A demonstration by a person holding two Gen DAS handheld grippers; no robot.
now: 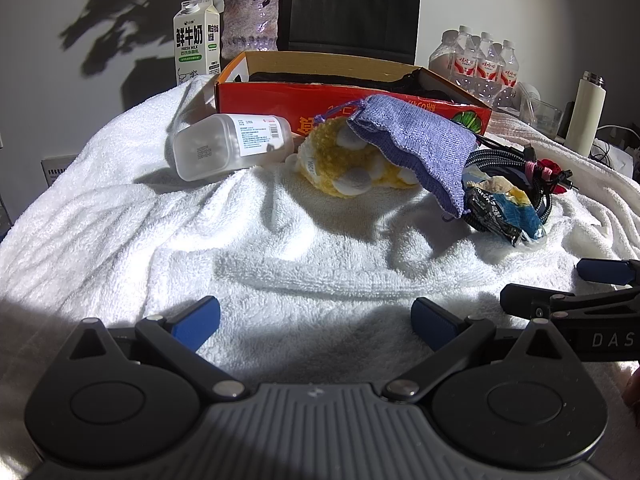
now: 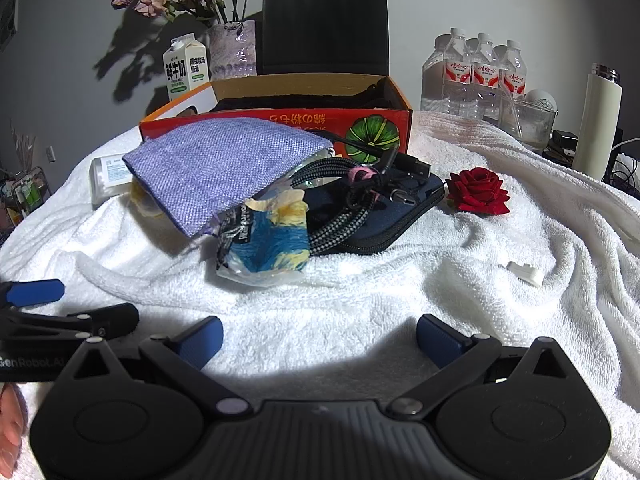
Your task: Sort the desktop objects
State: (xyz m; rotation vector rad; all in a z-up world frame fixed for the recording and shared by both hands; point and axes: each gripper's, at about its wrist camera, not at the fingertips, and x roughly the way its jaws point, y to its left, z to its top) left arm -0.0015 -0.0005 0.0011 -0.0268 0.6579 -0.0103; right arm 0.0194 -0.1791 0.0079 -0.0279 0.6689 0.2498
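Observation:
A pile lies on a white towel (image 1: 280,248) in front of an open orange box (image 1: 344,96). A clear plastic bottle (image 1: 232,146) lies on its side at the left. A purple knit pouch (image 1: 416,148) drapes over a yellow plush toy (image 1: 344,164). A braided cable bundle (image 2: 340,200) rests on a dark zip case (image 2: 404,204), with a blue-and-yellow packet (image 2: 268,244) in front. A red rose (image 2: 478,190) and a small white clip (image 2: 524,272) lie at the right. My left gripper (image 1: 316,322) and right gripper (image 2: 320,338) are both open and empty, low over the towel, side by side.
Behind the box stand a milk carton (image 1: 196,40), a vase of flowers (image 1: 250,24) and a black paper bag (image 1: 356,4). Water bottles (image 2: 476,72), a glass container (image 2: 526,120) and a white flask (image 2: 598,120) stand at the back right.

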